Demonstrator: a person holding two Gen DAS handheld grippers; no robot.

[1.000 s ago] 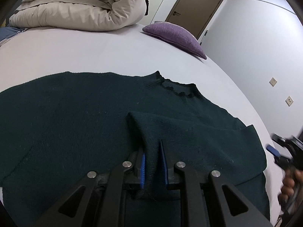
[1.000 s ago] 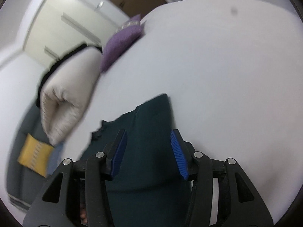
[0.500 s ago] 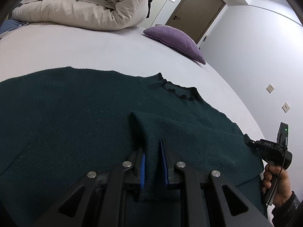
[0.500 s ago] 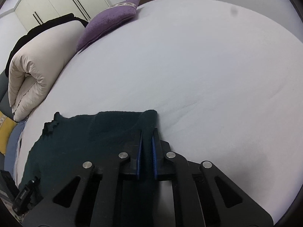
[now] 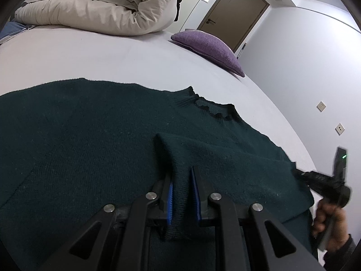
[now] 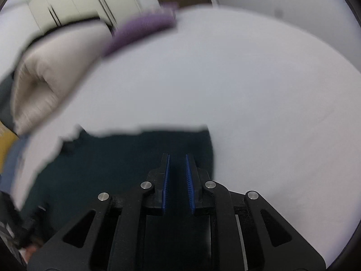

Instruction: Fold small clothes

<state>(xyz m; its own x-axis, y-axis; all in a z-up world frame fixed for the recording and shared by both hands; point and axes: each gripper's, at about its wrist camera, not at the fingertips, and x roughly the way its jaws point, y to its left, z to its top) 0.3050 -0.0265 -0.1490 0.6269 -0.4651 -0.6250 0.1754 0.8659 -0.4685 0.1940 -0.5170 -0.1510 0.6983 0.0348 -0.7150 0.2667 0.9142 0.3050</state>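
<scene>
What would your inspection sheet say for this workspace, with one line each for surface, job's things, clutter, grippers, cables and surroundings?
Surface: pale bed sheet, smooth.
Job's things: dark green sweater lies flat, one fold raised.
Clutter: rolled beige duvet, purple cushion.
Grippers: left gripper jaws pinch the sweater's raised fold; right gripper jaws shut on the sweater's edge.
Cables: nothing seen.
Surroundings: brown door, wall sockets, white wardrobe.

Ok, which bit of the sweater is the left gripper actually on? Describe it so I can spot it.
On the white bed, a dark green sweater lies spread flat, its collar toward the purple pillow. Across its middle lies a folded-in sleeve. The left gripper pinches that sleeve's end, a narrow raised ridge, unlike the flat knit around it.
</scene>
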